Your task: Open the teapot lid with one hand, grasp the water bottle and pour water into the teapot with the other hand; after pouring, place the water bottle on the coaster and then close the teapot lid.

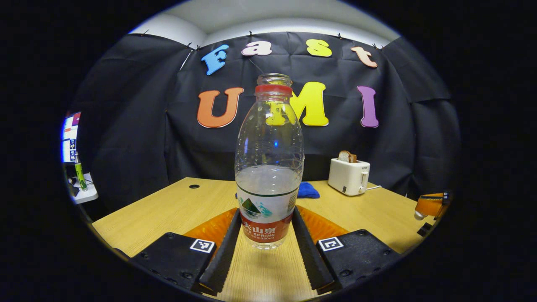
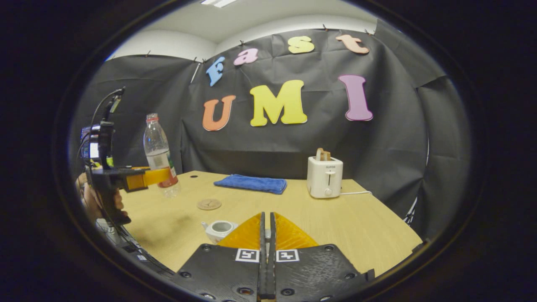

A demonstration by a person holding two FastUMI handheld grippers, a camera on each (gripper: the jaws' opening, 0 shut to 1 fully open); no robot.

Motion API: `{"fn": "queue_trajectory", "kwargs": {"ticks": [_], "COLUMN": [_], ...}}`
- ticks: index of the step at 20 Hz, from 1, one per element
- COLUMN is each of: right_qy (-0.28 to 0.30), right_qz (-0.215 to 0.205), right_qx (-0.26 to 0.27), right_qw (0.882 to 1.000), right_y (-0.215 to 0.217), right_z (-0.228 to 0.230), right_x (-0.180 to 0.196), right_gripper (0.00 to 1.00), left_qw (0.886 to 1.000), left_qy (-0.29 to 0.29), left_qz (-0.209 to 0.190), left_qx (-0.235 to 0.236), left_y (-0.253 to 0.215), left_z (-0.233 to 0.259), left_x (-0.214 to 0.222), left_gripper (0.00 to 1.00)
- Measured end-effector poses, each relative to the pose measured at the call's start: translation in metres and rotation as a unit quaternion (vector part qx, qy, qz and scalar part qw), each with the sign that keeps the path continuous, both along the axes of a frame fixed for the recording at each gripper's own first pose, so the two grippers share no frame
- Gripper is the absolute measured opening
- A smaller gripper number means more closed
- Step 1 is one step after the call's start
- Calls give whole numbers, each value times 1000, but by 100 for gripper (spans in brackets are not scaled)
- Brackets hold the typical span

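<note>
A clear water bottle [image 1: 268, 167] with no cap and water roughly halfway up stands upright between the fingers of my left gripper [image 1: 267, 212], which press on its label from both sides. In the right gripper view the same bottle [image 2: 157, 151] hangs at the far left, just above the table, held by the left gripper [image 2: 161, 177] and a hand. A small white teapot [image 2: 220, 230] sits open on the table just left of my right gripper [image 2: 267, 214]. Its fingers are closed to a narrow slit with a pale sliver in it, seemingly the lid's knob. A round coaster [image 2: 209, 204] lies beyond the teapot.
A folded blue cloth [image 2: 250, 183] lies at the back of the wooden table [image 2: 369, 226], with a white toaster [image 2: 324, 177] holding a slice of bread to its right. The right gripper [image 1: 430, 205] shows at the right edge of the left gripper view.
</note>
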State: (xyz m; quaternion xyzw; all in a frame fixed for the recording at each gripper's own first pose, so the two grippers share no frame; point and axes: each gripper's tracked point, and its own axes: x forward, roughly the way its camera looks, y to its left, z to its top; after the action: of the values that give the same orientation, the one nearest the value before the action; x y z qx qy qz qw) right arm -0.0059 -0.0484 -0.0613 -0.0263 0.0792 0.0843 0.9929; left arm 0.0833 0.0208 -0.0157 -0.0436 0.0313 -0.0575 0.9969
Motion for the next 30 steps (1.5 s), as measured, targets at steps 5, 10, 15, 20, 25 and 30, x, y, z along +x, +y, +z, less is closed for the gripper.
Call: {"fn": "queue_trajectory", "kwargs": {"ticks": [5,10,15,20,25,30], "right_qy": [6,10,16,23,28,30], "right_qz": [-12,-28,-39,-42,-39,-37], "right_qx": [0,-13,-18,-19,-20,-20], "right_qw": [1000,999,999,999,999,999], "right_y": [-12,-26,-35,-37,-33,-31], "right_z": [-6,-14,-21,-27,-32,-33], "right_x": [5,9,15,19,22,24], "right_gripper": [0,0,0,0,0,0], "left_qw": [1000,998,996,995,992,992], "left_qy": [12,55,80,100,128,127], "left_qz": [-9,-18,-21,-19,-23,-24], "left_qx": [-11,-6,-11,-3,2,4], "left_y": [5,-1,-7,-7,-8,-10], "left_z": [-15,-52,-81,-99,-115,-115], "left_x": [53,93,114,123,122,122], "left_gripper": [75,76,78,78,80,81]}}
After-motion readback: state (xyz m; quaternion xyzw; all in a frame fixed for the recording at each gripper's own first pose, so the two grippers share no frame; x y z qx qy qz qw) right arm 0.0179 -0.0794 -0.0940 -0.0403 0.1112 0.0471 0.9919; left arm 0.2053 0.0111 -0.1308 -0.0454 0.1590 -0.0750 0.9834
